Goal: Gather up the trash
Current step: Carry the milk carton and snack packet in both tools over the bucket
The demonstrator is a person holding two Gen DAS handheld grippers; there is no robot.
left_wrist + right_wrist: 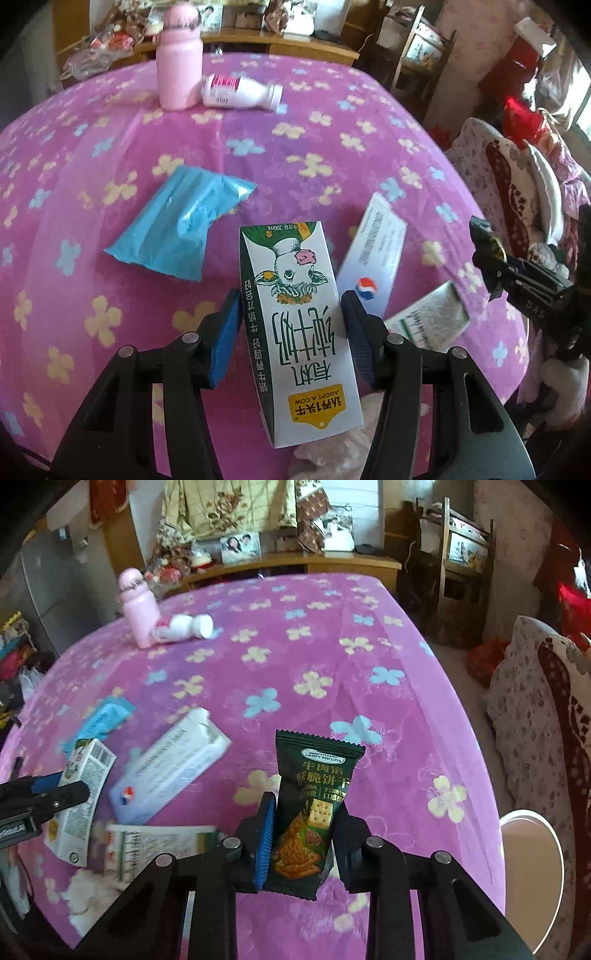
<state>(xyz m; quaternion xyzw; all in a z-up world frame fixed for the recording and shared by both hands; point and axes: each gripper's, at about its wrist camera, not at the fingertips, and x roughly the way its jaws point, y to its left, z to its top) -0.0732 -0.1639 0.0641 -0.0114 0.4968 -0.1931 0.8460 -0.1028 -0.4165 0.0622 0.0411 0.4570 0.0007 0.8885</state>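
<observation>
L gripper (291, 314) is clamped on a white milk carton (299, 332) w/ cow print, held above the purple flowered tablecloth (332, 155). R gripper (304, 808) pinches a dark green biscuit packet (310, 812), also lifted off the cloth. Still lying on the table: blue wrapper (184, 229) left of the carton, long white box (373, 243) w/ red-blue logo just right of it, printed white box (428, 321) beside that. Far end: pink bottle (179, 62) upright, small white bottle (240, 92) on its side touching it. Crumpled white tissue (92, 890) near the table's close edge. White round rim (532, 878) off the table's right side.
</observation>
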